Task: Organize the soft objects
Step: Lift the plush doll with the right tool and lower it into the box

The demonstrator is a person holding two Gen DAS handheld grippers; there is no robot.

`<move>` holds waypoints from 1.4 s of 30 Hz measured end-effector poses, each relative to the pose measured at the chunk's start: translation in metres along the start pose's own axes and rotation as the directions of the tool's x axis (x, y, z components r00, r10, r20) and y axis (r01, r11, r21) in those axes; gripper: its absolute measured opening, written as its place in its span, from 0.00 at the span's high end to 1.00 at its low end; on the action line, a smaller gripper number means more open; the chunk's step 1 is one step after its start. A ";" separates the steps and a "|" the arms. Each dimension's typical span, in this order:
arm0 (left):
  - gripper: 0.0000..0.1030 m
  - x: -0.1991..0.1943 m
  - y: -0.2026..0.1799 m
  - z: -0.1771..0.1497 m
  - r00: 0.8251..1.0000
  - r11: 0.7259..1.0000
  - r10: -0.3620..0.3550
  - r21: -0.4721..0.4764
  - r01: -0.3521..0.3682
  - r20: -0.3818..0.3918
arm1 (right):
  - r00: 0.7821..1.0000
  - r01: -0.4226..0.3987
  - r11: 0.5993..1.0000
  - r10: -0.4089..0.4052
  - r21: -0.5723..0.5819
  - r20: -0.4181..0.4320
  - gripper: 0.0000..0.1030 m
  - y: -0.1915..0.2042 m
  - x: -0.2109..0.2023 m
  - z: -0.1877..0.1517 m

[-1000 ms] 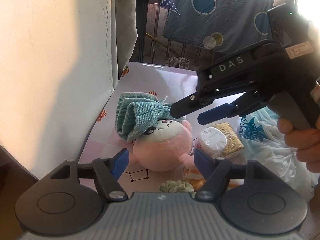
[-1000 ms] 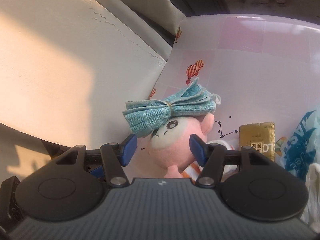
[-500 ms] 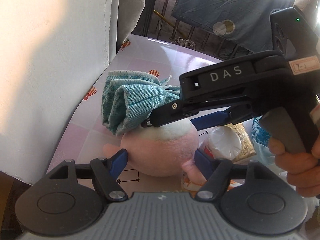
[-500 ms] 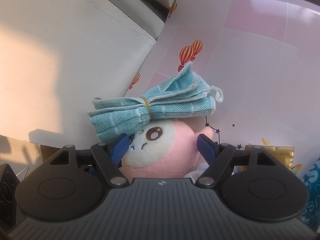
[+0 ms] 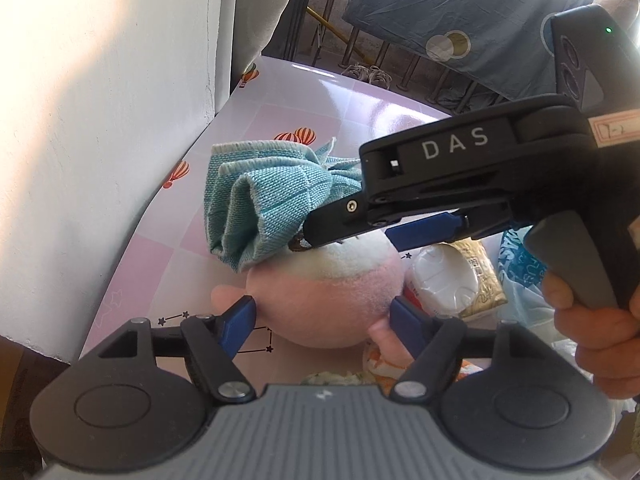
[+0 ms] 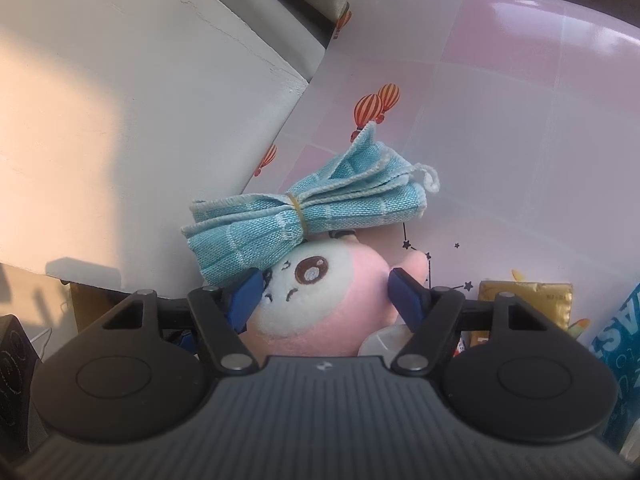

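Here the pink plush toy (image 5: 324, 304) lies on the pink tablecloth (image 5: 280, 128) near the wall, a banded teal cloth (image 6: 304, 216) resting on its head. My left gripper (image 5: 322, 322) and right gripper (image 6: 326, 300) both straddle it, jaws wide.

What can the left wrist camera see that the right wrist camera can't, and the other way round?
Only the left wrist view shows the right hand-held gripper from outside, the person's hand holding it, and a blue patterned sheet hanging behind. Only the right wrist view shows the pink plush toy's face with its brown eye, and the yellow band around the blue towel bundle. Both show the toy, the towel and the pink table.
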State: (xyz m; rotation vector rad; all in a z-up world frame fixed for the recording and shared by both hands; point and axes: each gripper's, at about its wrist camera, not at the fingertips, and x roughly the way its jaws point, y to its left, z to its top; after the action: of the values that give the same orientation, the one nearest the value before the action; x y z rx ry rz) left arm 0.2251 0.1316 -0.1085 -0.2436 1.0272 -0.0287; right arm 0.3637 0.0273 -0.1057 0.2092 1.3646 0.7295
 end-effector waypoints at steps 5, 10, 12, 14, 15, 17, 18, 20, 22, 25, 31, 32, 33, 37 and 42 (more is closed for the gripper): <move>0.24 0.006 -0.004 0.003 1.000 1.000 0.015 0.004 -0.015 -0.013 | 1.000 0.008 1.000 -0.008 0.030 -0.021 0.20 -0.004 0.009 0.004; 0.29 0.002 -0.006 0.004 1.000 1.000 0.014 -0.001 -0.014 0.007 | 1.000 0.007 1.000 -0.006 0.021 -0.014 0.22 -0.001 0.009 0.000; 0.31 -0.004 -0.005 0.005 1.000 1.000 0.008 -0.007 -0.008 0.018 | 1.000 0.005 1.000 -0.004 0.028 -0.006 0.30 0.000 0.004 0.000; 0.31 -0.014 -0.004 0.007 0.999 1.000 -0.005 -0.024 0.006 0.035 | 1.000 -0.013 0.999 0.013 0.046 0.002 0.35 0.000 -0.003 0.002; 0.31 -0.017 -0.004 0.008 0.999 1.000 -0.013 -0.027 0.015 0.040 | 1.000 -0.019 0.998 0.019 0.052 0.005 0.35 0.001 -0.007 0.001; 0.31 -0.024 -0.006 0.007 0.999 0.999 -0.019 -0.028 0.021 0.048 | 1.000 -0.025 0.998 0.024 0.050 0.015 0.35 0.003 -0.013 0.000; 0.31 -0.026 -0.006 0.006 0.999 0.999 -0.017 -0.026 0.018 0.051 | 0.999 -0.029 0.998 0.028 0.057 0.019 0.36 0.003 -0.016 -0.001; 0.31 -0.032 -0.009 0.004 0.998 1.000 -0.013 -0.019 0.015 0.062 | 0.999 -0.038 0.997 0.036 0.069 0.030 0.37 0.004 -0.021 -0.005; 0.31 -0.041 -0.011 0.003 0.997 1.000 -0.017 -0.013 0.018 0.079 | 0.998 -0.046 0.996 0.043 0.072 0.044 0.37 0.008 -0.028 -0.009; 0.31 -0.058 -0.015 0.000 0.994 0.999 -0.037 -0.011 0.038 0.100 | 0.996 -0.059 0.996 0.055 0.072 0.064 0.37 0.013 -0.043 -0.017; 0.31 -0.096 -0.039 -0.013 0.985 0.996 -0.077 0.044 0.071 0.154 | 0.989 -0.091 0.992 0.080 0.088 0.122 0.37 0.018 -0.084 -0.041; 0.31 -0.100 -0.043 -0.015 0.984 0.996 -0.083 0.053 0.075 0.157 | 0.987 -0.093 0.992 0.080 0.091 0.137 0.37 0.018 -0.093 -0.048; 0.31 -0.105 -0.050 -0.018 0.982 0.994 -0.092 0.067 0.082 0.163 | 0.986 -0.094 0.991 0.080 0.095 0.148 0.37 0.017 -0.101 -0.053; 0.30 -0.127 -0.087 -0.028 0.974 0.983 -0.134 0.149 0.107 0.183 | 0.976 -0.102 0.988 0.077 0.118 0.204 0.37 0.008 -0.137 -0.077; 0.30 -0.151 -0.144 -0.036 0.956 0.952 -0.213 0.263 0.156 0.201 | 0.946 -0.125 0.979 0.069 0.159 0.318 0.36 -0.015 -0.200 -0.115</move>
State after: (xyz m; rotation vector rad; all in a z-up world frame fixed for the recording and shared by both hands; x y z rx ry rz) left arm 0.1286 0.0057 0.0319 -0.1139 0.7610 -0.2916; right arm 0.2563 -0.1321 0.0226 0.5155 1.1211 0.6260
